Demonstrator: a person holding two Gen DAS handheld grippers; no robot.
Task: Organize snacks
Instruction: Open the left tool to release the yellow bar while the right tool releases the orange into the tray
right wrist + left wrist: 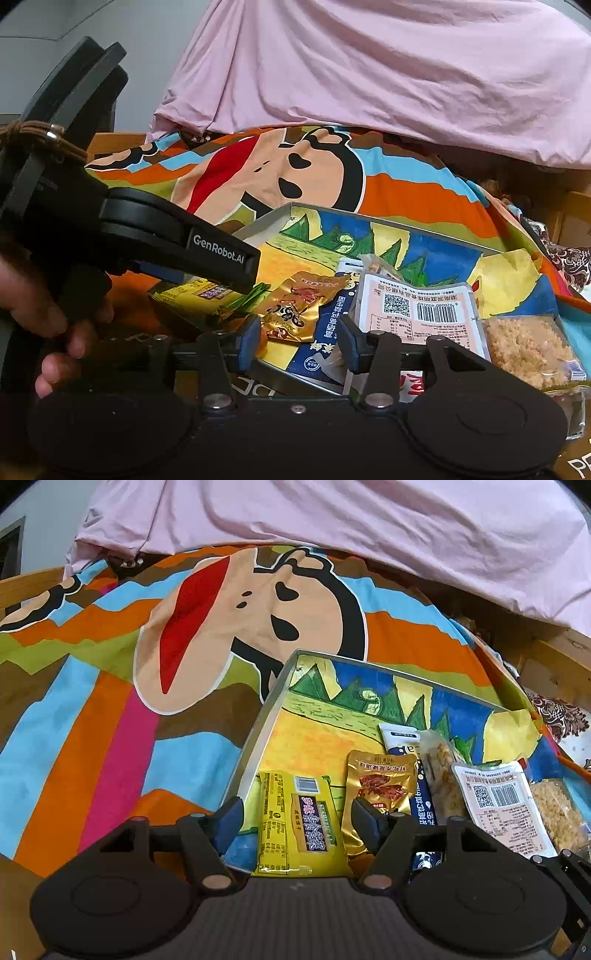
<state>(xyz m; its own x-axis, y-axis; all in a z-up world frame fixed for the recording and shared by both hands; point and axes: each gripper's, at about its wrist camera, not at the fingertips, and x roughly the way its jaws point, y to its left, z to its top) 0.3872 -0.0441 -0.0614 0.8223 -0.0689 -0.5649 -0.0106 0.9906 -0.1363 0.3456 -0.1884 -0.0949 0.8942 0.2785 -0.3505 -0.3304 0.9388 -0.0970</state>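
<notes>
A shallow metal-rimmed tray with a painted bottom lies on a colourful cartoon sheet. In it lie a yellow snack packet, a gold packet, a dark blue stick pack, a clear pack of crisps, a pink-white packet with a barcode and a clear pack of crumbly snack. My left gripper is open over the yellow packet, holding nothing. My right gripper is open over the blue stick pack, beside the barcode packet and gold packet. The left gripper's finger reaches over the yellow packet.
A pink cloth is draped at the back. The cartoon sheet covers the surface to the left. A wooden frame and a patterned fabric lie at the right. A person's hand holds the left gripper.
</notes>
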